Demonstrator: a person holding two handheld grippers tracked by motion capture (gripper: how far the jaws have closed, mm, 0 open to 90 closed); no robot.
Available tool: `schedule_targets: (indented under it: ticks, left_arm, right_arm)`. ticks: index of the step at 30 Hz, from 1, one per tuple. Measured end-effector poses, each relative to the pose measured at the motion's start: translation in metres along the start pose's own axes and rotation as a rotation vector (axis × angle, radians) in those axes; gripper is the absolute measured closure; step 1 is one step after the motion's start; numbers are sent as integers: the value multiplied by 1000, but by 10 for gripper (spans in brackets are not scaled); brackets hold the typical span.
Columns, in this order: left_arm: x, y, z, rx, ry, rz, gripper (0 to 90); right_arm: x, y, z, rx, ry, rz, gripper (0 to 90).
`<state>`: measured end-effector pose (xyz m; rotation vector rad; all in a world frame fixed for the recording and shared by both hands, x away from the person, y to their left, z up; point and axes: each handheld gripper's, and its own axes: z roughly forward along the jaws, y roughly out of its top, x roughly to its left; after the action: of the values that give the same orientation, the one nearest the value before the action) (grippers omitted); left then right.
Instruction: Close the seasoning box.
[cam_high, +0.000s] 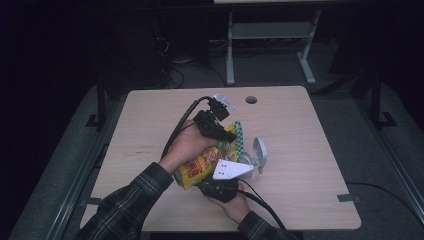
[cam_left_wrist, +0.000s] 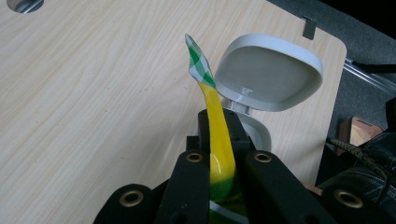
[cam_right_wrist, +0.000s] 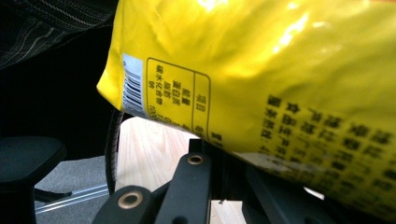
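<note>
Glossy yellow crinkled snack bag (cam_high: 202, 167) with green-checked top edge, barcode and printed panel, held above the pale wooden counter (cam_high: 310, 150), left tool (cam_high: 226, 134) clamped on its top edge, right tool (cam_high: 220, 187) clamped on its lower end, open white hinged container (cam_high: 259, 152) just beside

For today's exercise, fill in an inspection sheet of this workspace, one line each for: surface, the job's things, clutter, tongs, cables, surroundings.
Surface: light wooden table with a round cable hole near its far edge.
Job's things: yellow snack bag held above the table; its green-checked top edge sticks up. A white container with its hinged lid open stands just beyond the bag.
Clutter: nothing seen.
Tongs: left tongs shut on the bag's top strip; right tongs shut on the bag's lower part.
Cables: a black cable trails from the left tongs, another from the right.
Surroundings: dark room, grey floor, a grey table frame beyond the table.
</note>
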<state>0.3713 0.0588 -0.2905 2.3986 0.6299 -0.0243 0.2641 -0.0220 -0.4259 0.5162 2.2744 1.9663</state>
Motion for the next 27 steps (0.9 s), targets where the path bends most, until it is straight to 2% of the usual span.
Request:
schedule_targets:
  ticks: [14,25,27]
  left_arm:
    - [0,4,2,24,2,2,900]
    - [2,4,3,31,-2,-8,900]
    - [1,5,3,27,-3,-21,900]
  right_arm:
    - [0,1,-1,-10,-12,-9,900]
    - [1,2,-2,-6,-20,-34,900]
    - [1,2,-2,-5,-21,-35,900]
